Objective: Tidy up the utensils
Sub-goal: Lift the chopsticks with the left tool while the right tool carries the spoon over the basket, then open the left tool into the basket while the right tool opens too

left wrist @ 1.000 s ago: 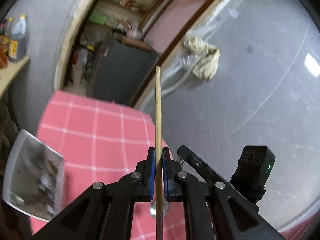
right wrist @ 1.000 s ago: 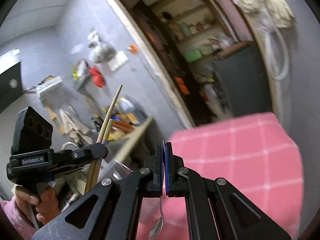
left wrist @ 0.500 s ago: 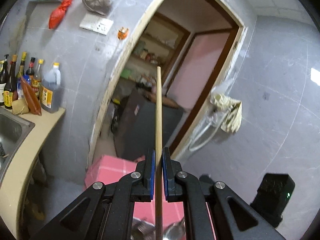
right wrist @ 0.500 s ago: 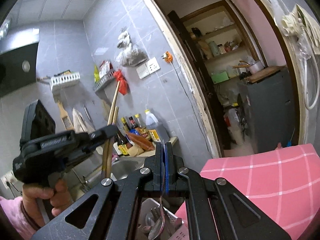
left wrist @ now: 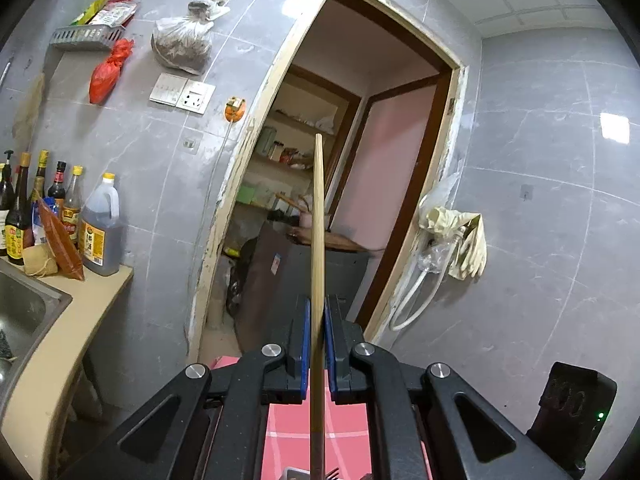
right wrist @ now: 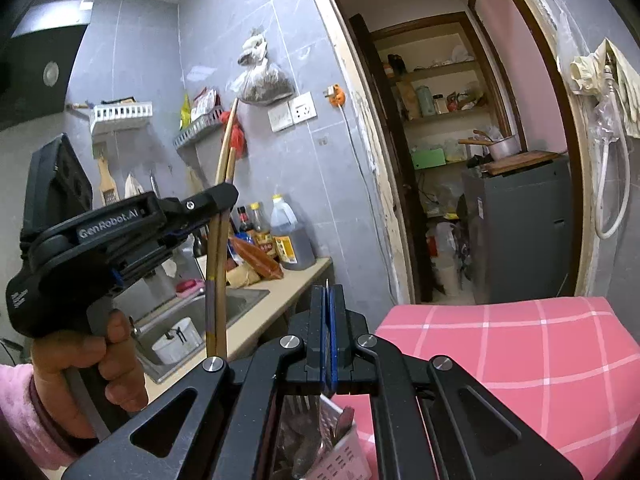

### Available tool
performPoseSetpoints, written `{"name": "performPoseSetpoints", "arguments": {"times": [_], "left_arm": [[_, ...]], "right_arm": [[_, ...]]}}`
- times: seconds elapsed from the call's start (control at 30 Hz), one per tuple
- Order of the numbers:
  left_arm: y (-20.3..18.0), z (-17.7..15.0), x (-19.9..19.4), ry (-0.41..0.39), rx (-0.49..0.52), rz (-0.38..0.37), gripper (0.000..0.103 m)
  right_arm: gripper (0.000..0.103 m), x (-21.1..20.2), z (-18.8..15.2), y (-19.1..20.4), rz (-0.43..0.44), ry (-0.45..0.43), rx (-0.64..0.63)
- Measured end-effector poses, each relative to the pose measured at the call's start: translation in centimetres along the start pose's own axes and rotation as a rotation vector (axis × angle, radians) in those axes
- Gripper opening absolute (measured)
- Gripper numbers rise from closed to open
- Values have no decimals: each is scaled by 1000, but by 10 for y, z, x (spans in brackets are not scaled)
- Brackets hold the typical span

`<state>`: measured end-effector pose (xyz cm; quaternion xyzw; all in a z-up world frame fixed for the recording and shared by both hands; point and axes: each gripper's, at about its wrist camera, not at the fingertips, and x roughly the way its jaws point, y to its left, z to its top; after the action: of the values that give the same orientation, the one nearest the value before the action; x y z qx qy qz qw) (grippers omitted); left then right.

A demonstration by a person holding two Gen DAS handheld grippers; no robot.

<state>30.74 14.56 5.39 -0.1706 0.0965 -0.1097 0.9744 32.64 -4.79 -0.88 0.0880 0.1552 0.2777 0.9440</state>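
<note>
Two chopsticks (right wrist: 218, 240) are being gripped upright by the left gripper (left wrist: 316, 332); a thin metal handle (right wrist: 327, 286) is being pinched by the right gripper (right wrist: 329, 320). Both are being carried above the white basket (right wrist: 344, 456), and lowering in is probably needed next

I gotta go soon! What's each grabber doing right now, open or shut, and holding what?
Left gripper: shut on the chopsticks.
Right gripper: shut on a thin metal utensil handle; which utensil cannot be told.
</note>
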Motion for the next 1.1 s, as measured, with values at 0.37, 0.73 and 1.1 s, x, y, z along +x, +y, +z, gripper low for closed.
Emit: {"name": "performPoseSetpoints", "arguments": {"times": [0.37, 0.73, 1.1], "left_arm": [[10, -30, -14, -47, -9, -17, 7], [0, -47, -32, 14, 82, -40, 7], [-8, -57, -48, 136, 181, -77, 7]], "right_arm": [[2, -1, -12, 6, -10, 19, -35], [2, -10, -22, 9, -6, 44, -35], [2, -20, -29, 11, -14, 77, -41]]}}
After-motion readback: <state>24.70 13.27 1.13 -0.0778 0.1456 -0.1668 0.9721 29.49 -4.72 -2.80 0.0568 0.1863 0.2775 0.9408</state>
